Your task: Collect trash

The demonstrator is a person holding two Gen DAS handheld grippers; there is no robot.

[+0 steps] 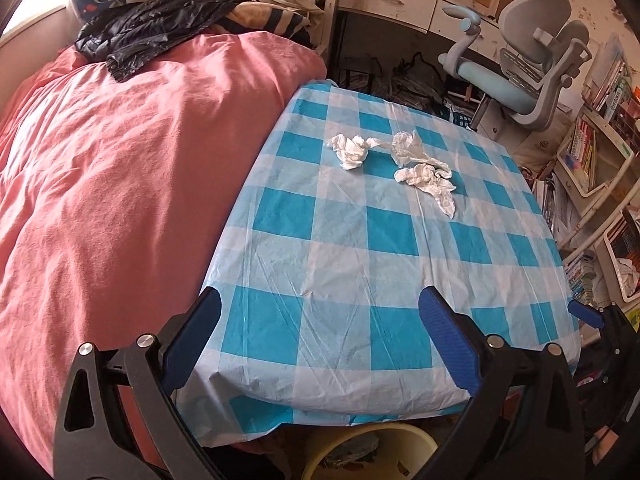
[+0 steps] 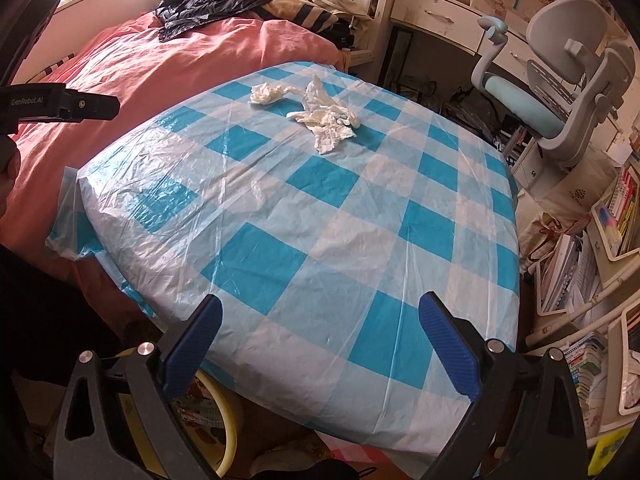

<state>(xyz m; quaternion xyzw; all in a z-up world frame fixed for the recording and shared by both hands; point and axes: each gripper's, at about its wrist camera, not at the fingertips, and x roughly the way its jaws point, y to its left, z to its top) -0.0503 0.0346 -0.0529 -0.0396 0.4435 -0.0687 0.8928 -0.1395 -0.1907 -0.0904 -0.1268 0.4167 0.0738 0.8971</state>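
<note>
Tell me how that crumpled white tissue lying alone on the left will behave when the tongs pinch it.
The crumpled white tissue looks soft and thin, so it will probably squash flat. It seems very light, likely lifting easily. Pushed, it may slide on the glossy blue-checked plastic tablecloth.

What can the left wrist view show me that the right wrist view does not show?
Only the left wrist view shows one blue fingertip of the right gripper, at the table's right edge, and three separate tissues.

Only the right wrist view shows the left gripper's black body over the pink bedcover, and pink checked material on the floor.

Both show the checked tablecloth, the crumpled tissues, the grey chair, the yellow bin under the table, and open, empty jaws.
</note>
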